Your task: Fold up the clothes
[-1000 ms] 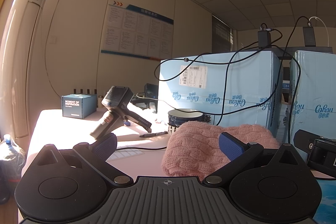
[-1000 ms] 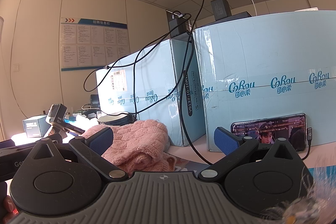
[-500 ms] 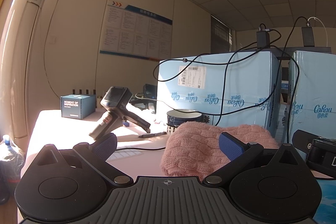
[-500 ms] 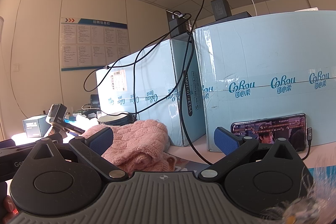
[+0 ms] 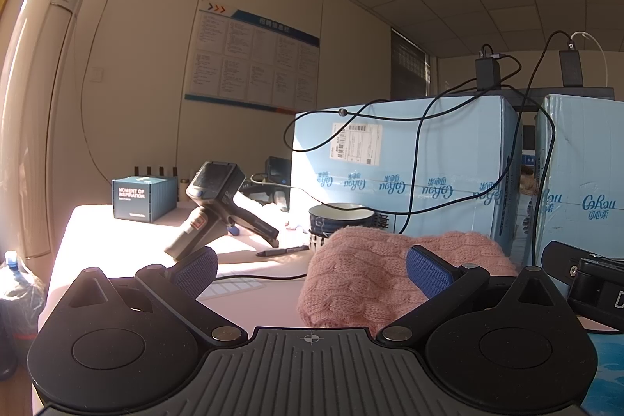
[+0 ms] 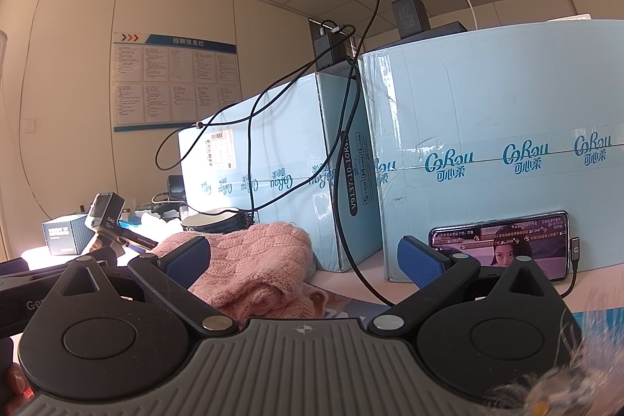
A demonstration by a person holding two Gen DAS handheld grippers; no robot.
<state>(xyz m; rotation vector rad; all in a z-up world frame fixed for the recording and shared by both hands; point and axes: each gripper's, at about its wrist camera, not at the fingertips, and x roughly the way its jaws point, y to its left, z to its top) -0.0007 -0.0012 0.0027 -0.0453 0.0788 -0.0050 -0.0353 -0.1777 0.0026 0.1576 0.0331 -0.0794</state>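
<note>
My left hand-held gripper (image 5: 312, 271) and my right hand-held gripper (image 6: 304, 260) both gape wide, holding nothing. The pink sweater (image 5: 374, 271) lies bunched on the table (image 5: 249, 303), just ahead of me, near the blue boxes (image 6: 487, 162) and a bowl (image 5: 341, 219).

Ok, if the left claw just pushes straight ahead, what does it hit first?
Most likely the pink sweater. The left claw is open, and the sweater lies between its fingers, towards the right one. Behind it stand a bowl and a blue box. How wide the gap to the sweater is, I can't tell.
</note>
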